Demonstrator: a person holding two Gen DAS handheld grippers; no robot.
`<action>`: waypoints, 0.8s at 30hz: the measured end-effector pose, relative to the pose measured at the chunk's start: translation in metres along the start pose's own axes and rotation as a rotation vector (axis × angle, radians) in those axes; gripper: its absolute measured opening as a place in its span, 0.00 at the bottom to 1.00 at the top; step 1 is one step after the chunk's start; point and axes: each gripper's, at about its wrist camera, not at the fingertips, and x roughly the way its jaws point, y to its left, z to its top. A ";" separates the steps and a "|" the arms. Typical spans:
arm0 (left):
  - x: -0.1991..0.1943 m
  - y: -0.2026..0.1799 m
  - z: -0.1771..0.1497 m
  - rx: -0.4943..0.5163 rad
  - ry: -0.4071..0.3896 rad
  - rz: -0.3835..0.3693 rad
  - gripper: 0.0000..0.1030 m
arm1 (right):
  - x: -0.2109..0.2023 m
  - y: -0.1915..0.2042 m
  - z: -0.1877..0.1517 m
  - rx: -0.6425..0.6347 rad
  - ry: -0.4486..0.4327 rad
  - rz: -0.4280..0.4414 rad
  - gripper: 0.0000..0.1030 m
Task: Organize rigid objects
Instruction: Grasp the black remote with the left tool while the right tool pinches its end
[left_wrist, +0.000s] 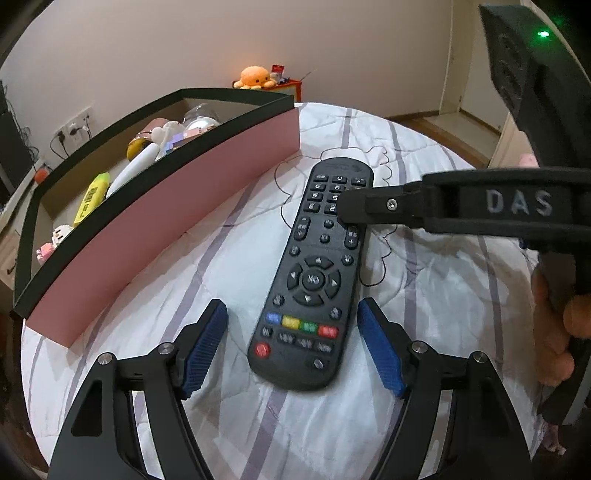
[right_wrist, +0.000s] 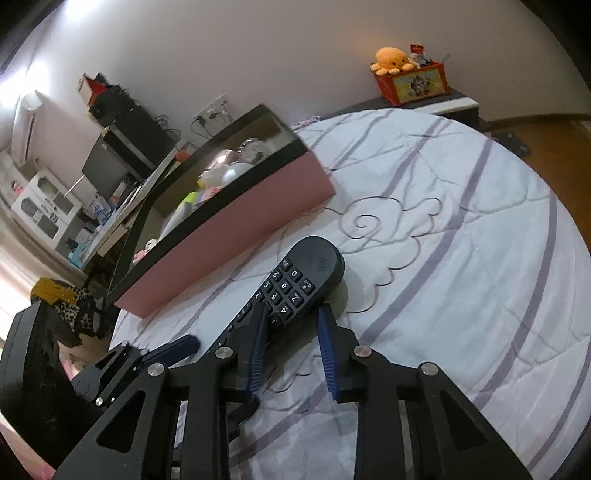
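The lower end of the black remote control (right_wrist: 295, 291) is hidden in the right wrist view behind the right tongs (right_wrist: 291, 328), whose blue pads (right_wrist: 256, 354) are seen closed against the remote's two long edges near the number keys. In the left wrist view only the dark tip of these tongs (left_wrist: 354, 206) is visible, lying over the keypad, and whether the far pad touches cannot be made out there. The remote (left_wrist: 314, 273) lies flat on the bed (left_wrist: 424, 288), just beside the pink wall of a black-rimmed box (left_wrist: 166, 236), with its near end between the spread fingers of the left tongs (left_wrist: 291, 347), which stand apart and touch nothing. The box contents are largely screened by its wall: a yellow highlighter (left_wrist: 90, 199), a white rounded object and small pastel toys are partly seen, the rest being too blurred to name. A hand (left_wrist: 565, 332) is cut off at the right edge. The bed is covered by a white quilt with lilac stripes and a stitched outline figure. Against the pale wall an orange plush octopus (right_wrist: 391, 59) sits on a red box, and sockets, dark equipment and white cabinets are seen to the left.
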 end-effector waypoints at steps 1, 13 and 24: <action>-0.001 0.000 0.000 -0.002 -0.004 -0.003 0.69 | -0.002 0.003 -0.001 -0.010 -0.002 -0.001 0.26; -0.014 -0.019 -0.006 0.065 -0.037 -0.078 0.43 | -0.018 0.018 -0.009 -0.052 -0.002 -0.022 0.23; -0.013 -0.021 -0.010 0.056 -0.024 -0.111 0.42 | -0.005 -0.001 -0.012 0.058 0.078 0.032 0.26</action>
